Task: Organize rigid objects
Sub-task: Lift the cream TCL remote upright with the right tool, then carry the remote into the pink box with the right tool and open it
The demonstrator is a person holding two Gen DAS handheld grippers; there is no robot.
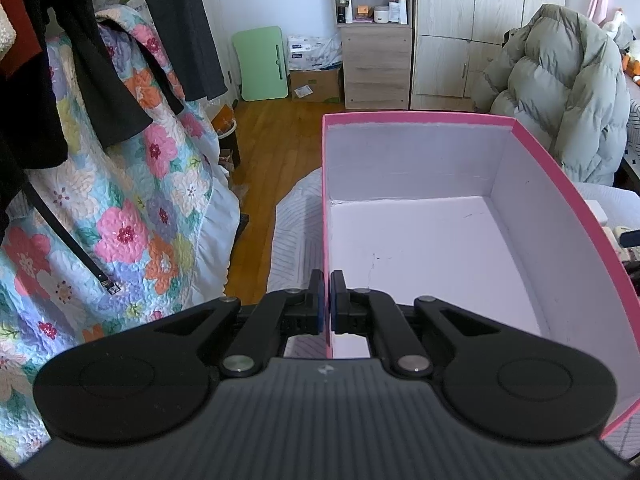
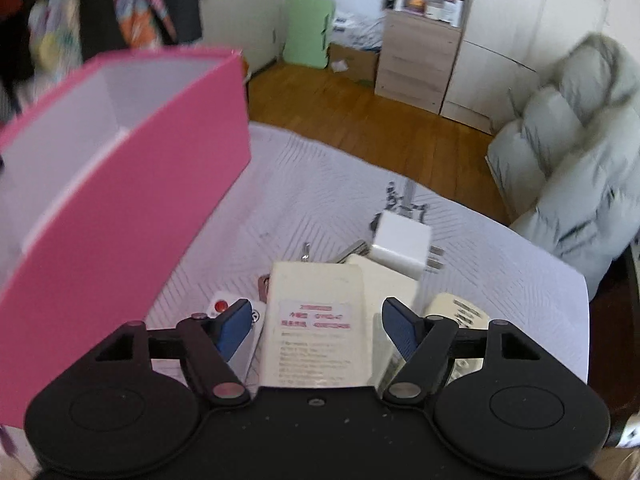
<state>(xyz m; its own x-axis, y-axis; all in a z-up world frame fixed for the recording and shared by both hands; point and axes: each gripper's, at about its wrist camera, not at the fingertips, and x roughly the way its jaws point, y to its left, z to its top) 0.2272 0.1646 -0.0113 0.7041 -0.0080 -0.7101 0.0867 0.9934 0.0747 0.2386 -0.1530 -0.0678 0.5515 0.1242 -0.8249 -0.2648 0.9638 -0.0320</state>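
A pink box (image 1: 560, 184) with a white inside stands empty on the white quilted cover. My left gripper (image 1: 327, 284) is shut on its near left wall. In the right wrist view the same pink box (image 2: 160, 184) rises at the left. My right gripper (image 2: 318, 316) is open over a pile of small items. A cream remote with a red-lettered label (image 2: 316, 300) lies between the fingers, and the pads stand apart from its sides. Around it lie a white charger cube (image 2: 400, 244), a second cream remote (image 2: 460, 312) and a white device with a red button (image 2: 220, 305).
The white quilted cover (image 2: 500, 280) ends at a curved edge above the wooden floor (image 2: 380, 120). A puffy grey-green jacket (image 1: 560, 92) is draped at the right. A floral quilt (image 1: 140, 200) and dark clothes hang at the left. A shelf cabinet (image 1: 376, 60) stands by the far wall.
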